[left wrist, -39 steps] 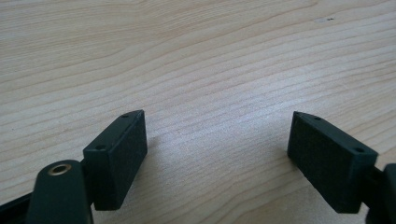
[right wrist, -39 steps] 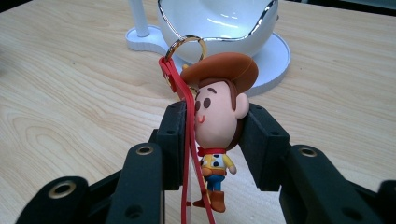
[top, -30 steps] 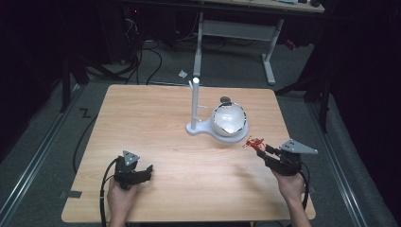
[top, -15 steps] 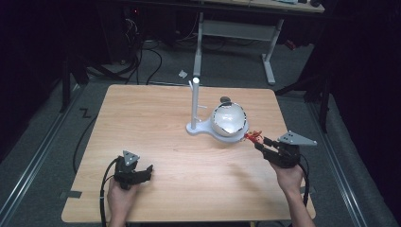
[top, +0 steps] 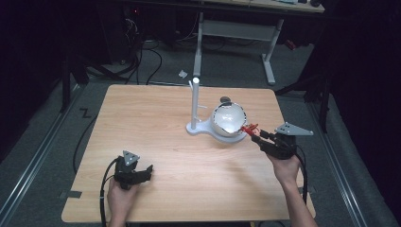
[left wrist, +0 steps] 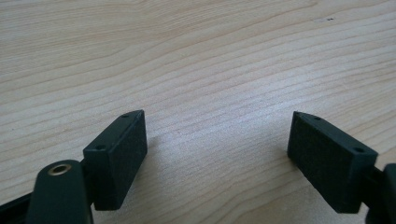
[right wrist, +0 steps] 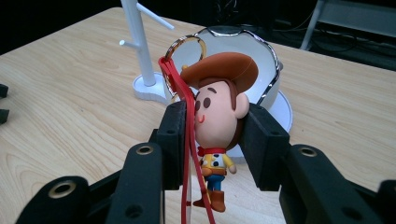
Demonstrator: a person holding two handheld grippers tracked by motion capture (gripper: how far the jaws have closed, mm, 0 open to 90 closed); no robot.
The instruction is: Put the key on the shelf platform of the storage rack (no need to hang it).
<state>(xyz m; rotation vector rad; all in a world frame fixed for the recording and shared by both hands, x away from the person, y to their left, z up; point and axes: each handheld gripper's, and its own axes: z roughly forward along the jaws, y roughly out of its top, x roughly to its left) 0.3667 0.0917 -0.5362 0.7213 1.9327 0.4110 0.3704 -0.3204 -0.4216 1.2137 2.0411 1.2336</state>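
My right gripper (right wrist: 212, 140) is shut on a small cowboy figure keychain (right wrist: 217, 116), its pads pressing on both sides of the head. The figure has a brown hat, a red strap (right wrist: 187, 135) and a metal ring (right wrist: 189, 46). In the high view the right gripper (top: 253, 135) holds the keychain (top: 248, 128) just right of a white bowl (top: 228, 119) that sits on the base of a white stand (top: 194, 101). My left gripper (top: 142, 171) rests low at the front left of the table, and in its own view the jaws (left wrist: 217, 154) stand open over bare wood.
The wooden table (top: 151, 123) carries the white stand with short pegs (right wrist: 140, 42) and the white bowl (right wrist: 233, 51) with a shiny wavy rim. Dark floor, cables and a desk frame (top: 236, 28) lie beyond the far edge.
My right gripper has lifted and moved left and away with the keychain, closer to the bowl. The left gripper has stayed where it was.
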